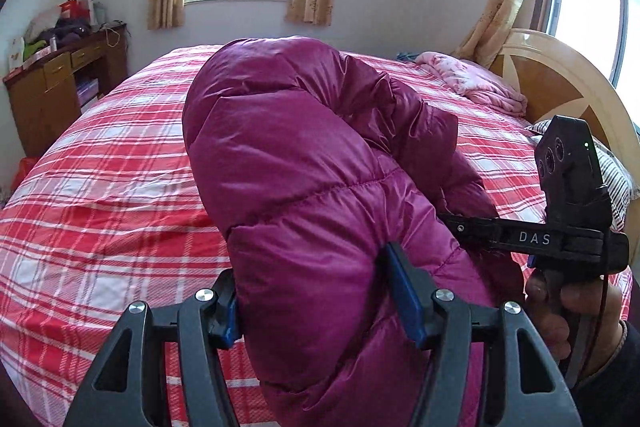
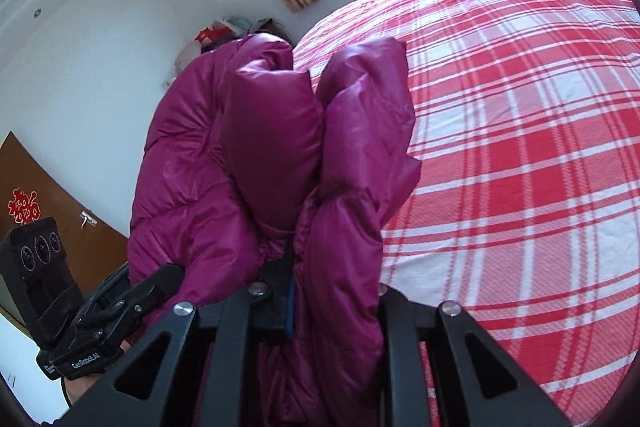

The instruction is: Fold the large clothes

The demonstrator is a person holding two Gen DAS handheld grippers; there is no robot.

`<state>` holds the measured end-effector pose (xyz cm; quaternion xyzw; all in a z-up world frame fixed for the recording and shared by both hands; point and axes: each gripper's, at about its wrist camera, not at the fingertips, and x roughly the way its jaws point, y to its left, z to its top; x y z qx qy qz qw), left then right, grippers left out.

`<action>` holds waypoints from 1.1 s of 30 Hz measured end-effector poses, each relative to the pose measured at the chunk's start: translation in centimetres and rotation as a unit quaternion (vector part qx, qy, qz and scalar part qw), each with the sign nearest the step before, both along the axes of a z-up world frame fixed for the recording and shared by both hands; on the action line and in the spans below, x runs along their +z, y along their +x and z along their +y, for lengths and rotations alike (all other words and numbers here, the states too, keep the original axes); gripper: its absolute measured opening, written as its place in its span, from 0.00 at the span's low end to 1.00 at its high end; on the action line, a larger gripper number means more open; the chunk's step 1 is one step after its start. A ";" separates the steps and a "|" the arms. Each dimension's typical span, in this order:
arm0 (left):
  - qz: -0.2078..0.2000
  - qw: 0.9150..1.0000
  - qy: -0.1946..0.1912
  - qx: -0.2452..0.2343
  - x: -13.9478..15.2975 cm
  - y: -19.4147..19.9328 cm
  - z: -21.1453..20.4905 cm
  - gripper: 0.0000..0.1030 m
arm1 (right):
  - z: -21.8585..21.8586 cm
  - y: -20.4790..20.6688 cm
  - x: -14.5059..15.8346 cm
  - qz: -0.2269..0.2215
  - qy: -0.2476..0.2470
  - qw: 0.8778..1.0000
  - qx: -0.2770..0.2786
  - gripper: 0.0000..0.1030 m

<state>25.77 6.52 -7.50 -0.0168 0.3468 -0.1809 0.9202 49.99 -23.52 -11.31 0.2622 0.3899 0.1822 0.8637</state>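
Note:
A magenta puffer jacket [image 1: 304, 155] hangs bunched in the air above the bed, held by both grippers. My left gripper [image 1: 316, 299] is shut on a thick fold of the jacket, its blue pads pressing each side. My right gripper [image 2: 332, 291] is shut on another fold of the jacket [image 2: 280, 147]; its fingertips are mostly buried in the fabric. The right gripper also shows in the left wrist view [image 1: 460, 227], at the jacket's right side, and the left gripper shows in the right wrist view [image 2: 160, 283], at the jacket's left side.
A bed with a red and white plaid sheet [image 1: 100, 187] lies below. A pink blanket [image 1: 476, 83] and a striped pillow [image 1: 616, 179] lie by the wooden headboard [image 1: 560, 83]. A cluttered wooden desk [image 1: 60, 79] stands at the left wall. A brown door [image 2: 60, 195] is nearby.

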 end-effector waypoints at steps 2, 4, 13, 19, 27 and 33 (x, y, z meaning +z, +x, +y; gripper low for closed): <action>0.002 1.000 -0.001 0.012 -0.4 -0.1 1.5 0.60 | 0.9 1.3 0.0 0.002 -0.004 1.000 0.014 0.19; 0.004 1.000 -0.001 0.024 -0.6 -0.2 2.8 0.60 | 1.5 2.9 -0.3 0.005 -0.007 1.000 0.028 0.19; 0.011 0.998 0.000 0.063 -1.4 0.0 5.8 0.60 | 5.0 8.8 -1.8 0.022 -0.013 0.997 0.068 0.19; 0.019 0.997 -0.002 0.074 -2.4 -0.2 7.3 0.60 | 5.0 12.1 -2.6 0.032 -0.020 0.996 0.084 0.19; 0.026 0.996 -0.001 0.084 -3.5 -0.2 8.5 0.61 | 6.8 14.6 -2.7 0.040 -0.033 0.995 0.089 0.19; 0.043 0.994 0.008 0.103 -4.6 0.3 8.8 0.71 | 5.7 15.1 -3.5 0.054 -0.022 0.995 0.080 0.22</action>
